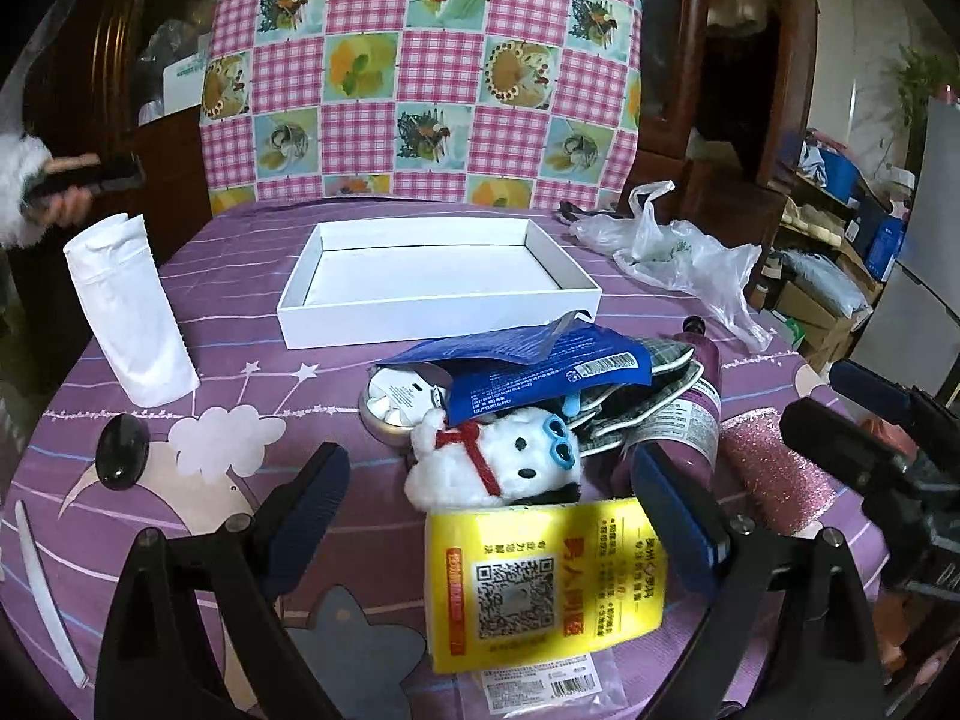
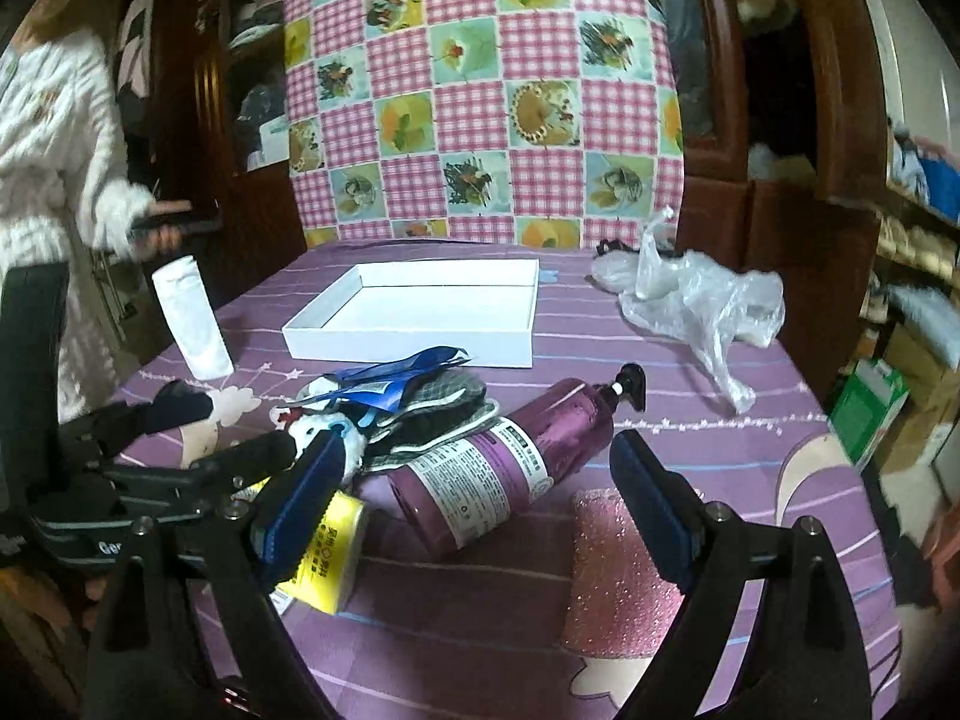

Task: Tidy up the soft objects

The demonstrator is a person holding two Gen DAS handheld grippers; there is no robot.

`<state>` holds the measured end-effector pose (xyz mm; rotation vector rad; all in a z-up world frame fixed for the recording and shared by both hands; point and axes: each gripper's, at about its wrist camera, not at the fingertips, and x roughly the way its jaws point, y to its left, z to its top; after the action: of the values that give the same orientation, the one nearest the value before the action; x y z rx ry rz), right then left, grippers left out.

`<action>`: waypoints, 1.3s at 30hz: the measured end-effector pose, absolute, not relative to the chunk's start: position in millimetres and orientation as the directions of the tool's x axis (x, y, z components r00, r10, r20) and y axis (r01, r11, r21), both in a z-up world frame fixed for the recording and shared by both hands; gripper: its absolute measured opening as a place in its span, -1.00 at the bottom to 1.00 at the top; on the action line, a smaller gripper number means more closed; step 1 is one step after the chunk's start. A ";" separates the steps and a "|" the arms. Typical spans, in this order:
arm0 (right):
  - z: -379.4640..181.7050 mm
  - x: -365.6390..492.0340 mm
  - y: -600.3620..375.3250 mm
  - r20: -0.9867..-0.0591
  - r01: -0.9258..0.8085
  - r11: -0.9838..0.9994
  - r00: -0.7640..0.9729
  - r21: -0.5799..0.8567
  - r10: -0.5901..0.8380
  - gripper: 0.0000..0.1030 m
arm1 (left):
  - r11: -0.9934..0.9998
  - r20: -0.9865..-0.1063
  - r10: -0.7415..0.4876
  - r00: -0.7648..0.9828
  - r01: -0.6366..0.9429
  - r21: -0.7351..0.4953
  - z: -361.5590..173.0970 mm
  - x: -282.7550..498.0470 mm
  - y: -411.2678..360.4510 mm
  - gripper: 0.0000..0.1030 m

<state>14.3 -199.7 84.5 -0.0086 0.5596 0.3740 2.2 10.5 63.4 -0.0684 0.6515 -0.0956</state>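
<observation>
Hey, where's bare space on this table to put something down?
Inside the white box, and the cloth between the plastic bag and the purple bottle. The pile around the plush toy is crowded.

We see a white box (image 1: 438, 306) on a purple striped tablecloth (image 1: 240, 324), a white plush toy (image 1: 480, 462) with red ribbon and blue glasses, a yellow packet (image 1: 540, 582), a blue pouch (image 1: 540, 372), a purple bottle (image 2: 498, 462) and a pink-checked cloth (image 1: 420, 66) behind.

Purple pump bottle (image 2: 510, 459) lying on its side on purple tablecloth (image 2: 690, 360). Crumpled clear plastic bag (image 2: 702, 294) far right. Pink checked quilt (image 2: 480, 90) behind. Yellow packet (image 1: 540, 576) near front edge.
</observation>
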 end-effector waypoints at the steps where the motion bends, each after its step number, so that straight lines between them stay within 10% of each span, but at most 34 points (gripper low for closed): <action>1: 84.1 15.5 -200.3 -0.524 -0.345 0.933 0.779 0.101 0.345 0.75 | 0.993 -0.604 -0.110 0.789 0.070 -0.090 63.0 3.1 10.8 0.87; 39: 74.3 21.5 -196.4 -0.584 -0.358 0.924 0.725 0.130 0.364 0.75 | 0.991 -0.668 -0.135 0.732 0.094 -0.097 47.4 7.9 6.2 0.87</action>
<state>21.5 -196.4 74.3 0.0086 0.6465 0.3980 7.9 6.2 47.4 -0.0582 0.7387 -0.1260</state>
